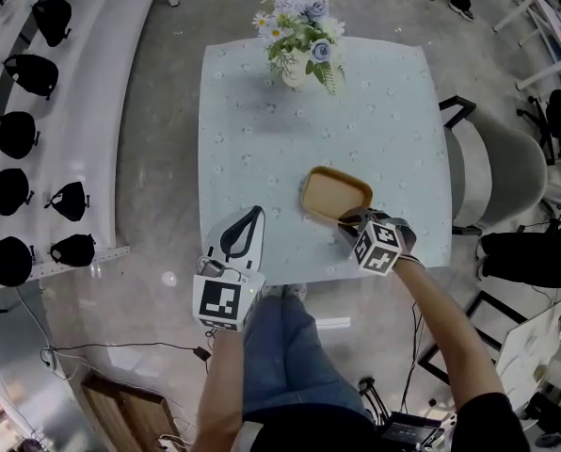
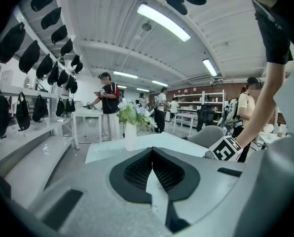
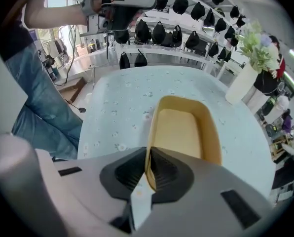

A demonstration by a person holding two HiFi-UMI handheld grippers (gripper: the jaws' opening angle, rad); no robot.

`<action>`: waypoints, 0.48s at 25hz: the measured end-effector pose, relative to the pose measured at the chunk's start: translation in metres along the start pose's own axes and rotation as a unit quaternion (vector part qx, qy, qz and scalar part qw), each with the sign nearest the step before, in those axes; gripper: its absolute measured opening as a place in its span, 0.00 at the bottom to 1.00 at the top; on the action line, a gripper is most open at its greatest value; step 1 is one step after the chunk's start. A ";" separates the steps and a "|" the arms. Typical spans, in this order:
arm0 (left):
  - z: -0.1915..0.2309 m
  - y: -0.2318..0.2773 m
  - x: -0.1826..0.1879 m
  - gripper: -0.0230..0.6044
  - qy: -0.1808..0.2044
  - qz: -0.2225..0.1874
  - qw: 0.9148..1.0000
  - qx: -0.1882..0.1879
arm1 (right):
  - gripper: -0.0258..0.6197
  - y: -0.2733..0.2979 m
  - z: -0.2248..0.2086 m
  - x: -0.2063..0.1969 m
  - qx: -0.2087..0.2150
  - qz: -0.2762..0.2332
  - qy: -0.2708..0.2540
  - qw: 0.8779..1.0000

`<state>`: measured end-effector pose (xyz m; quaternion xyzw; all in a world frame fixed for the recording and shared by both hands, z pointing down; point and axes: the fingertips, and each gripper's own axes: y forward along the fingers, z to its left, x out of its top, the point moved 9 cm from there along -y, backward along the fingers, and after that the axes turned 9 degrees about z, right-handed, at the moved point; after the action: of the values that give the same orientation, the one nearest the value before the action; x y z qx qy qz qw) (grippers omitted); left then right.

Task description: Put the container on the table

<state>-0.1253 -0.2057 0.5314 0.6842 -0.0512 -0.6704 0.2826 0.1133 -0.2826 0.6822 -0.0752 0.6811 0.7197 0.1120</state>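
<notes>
Head view: the shallow yellow-brown plastic container (image 1: 335,194) looks to be sitting on the pale blue square table (image 1: 252,111), near the front edge. The right gripper (image 1: 348,219) is at its near rim; the left gripper (image 1: 250,222) hangs off to the side.

Left gripper view: its 2 jaws are together, holding nothing.

Right gripper view: its 2 jaws pinch the container's rim. I think only letting go is left.

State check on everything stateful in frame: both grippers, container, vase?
left gripper: shut, empty.
right gripper: shut on the container's near rim.
container: upright, empty; contact with the table unclear.
flower vase: upright, far side of table.
</notes>
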 end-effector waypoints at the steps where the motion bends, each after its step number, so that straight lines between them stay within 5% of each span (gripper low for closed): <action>1: 0.000 0.000 0.000 0.04 0.000 0.000 1.000 0.000 | 0.08 0.000 0.000 0.000 -0.001 0.001 -0.001 1.000; 12: 0.001 -0.008 0.003 0.04 0.002 -0.004 1.000 -0.002 | 0.18 -0.005 0.013 0.002 -0.008 0.014 -0.053 0.998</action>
<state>-0.1288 -0.2008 0.5255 0.6848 -0.0466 -0.6705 0.2816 0.1138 -0.2697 0.6773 -0.0286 0.6691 0.7299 0.1370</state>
